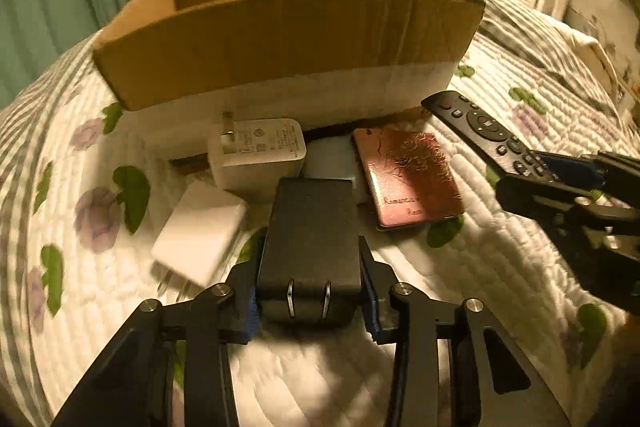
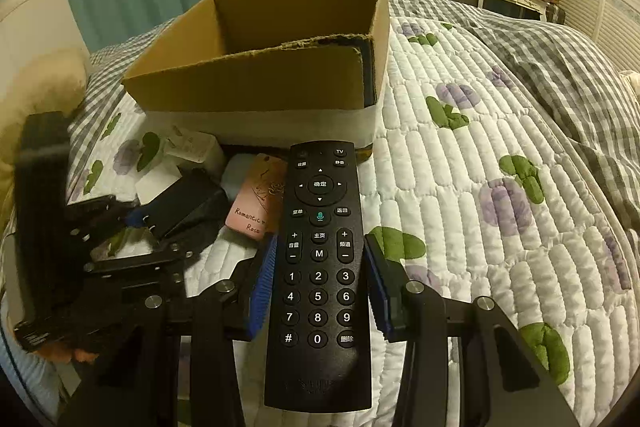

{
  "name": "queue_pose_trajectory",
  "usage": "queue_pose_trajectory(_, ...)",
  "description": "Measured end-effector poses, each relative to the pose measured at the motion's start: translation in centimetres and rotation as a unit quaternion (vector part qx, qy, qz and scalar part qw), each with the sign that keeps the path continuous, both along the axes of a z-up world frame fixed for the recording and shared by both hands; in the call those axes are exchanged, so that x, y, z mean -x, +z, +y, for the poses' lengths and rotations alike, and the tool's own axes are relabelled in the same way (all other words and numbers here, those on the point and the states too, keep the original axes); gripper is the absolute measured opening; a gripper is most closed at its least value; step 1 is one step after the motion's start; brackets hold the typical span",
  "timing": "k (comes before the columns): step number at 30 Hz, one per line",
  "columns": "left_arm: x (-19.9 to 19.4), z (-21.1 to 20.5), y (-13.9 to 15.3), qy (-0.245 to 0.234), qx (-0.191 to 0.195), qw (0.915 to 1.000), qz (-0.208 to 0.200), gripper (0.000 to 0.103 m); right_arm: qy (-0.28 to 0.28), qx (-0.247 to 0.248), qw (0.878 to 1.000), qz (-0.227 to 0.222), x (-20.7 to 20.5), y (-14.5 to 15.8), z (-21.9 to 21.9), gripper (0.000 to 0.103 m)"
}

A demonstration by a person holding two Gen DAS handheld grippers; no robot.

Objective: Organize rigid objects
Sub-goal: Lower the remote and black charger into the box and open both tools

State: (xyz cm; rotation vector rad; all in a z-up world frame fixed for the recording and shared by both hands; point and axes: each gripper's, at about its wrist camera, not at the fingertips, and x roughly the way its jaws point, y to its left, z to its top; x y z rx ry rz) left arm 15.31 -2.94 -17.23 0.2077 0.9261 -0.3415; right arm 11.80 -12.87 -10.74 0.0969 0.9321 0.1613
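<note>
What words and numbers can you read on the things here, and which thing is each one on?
"TV", "M", "#", "+", "−", digits "0" to "9": buttons on the black remote, held in the right gripper.
Chinese button labels such as "确定" and "主页": same remote.
"Romantic" and "Rose": pink card.
Small print on the white charger: too blurred to read.
Black adapter in the left gripper: no text visible.
Cardboard box: none.

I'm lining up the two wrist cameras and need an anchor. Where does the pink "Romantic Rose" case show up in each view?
Left wrist: the pink case lies centre-right on the quilt, between the black charger in the left gripper and the remote.
Right wrist: the pink case sits left of centre, partly behind the remote in the right gripper.
Shared landmark: the cardboard box behind it.
</note>
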Motion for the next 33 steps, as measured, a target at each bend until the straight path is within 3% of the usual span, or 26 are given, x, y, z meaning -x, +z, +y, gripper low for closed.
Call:
queue_pose_trajectory(7, 4.0, 0.2, 3.2, 0.002, 0.021, 0.9996, -0.021, 0.039, -0.004, 0.000, 1.000, -0.014, 1.2, 1.5, 0.2, 0.041)
queue_pose_trajectory(16, 4.5, 1.6, 8.6, 0.022, 0.030, 0.9975, -0.060, 0.039, -0.013, -0.008, 0.999, -0.041, 3.6, 4.9, -0.1, 0.041)
queue_pose_trajectory(23, 2.1, 2.3, 11.8, 0.027, 0.033, 0.9945, -0.095, 0.039, -0.008, 0.001, 0.997, -0.081, 2.3, 8.7, 0.1, 0.041)
queue_pose_trajectory(33, -5.5, 2.1, 16.3, 0.034, 0.048, 0.9897, -0.131, 0.039, 0.013, 0.013, 0.990, -0.140, -5.7, 14.2, 0.4, 0.041)
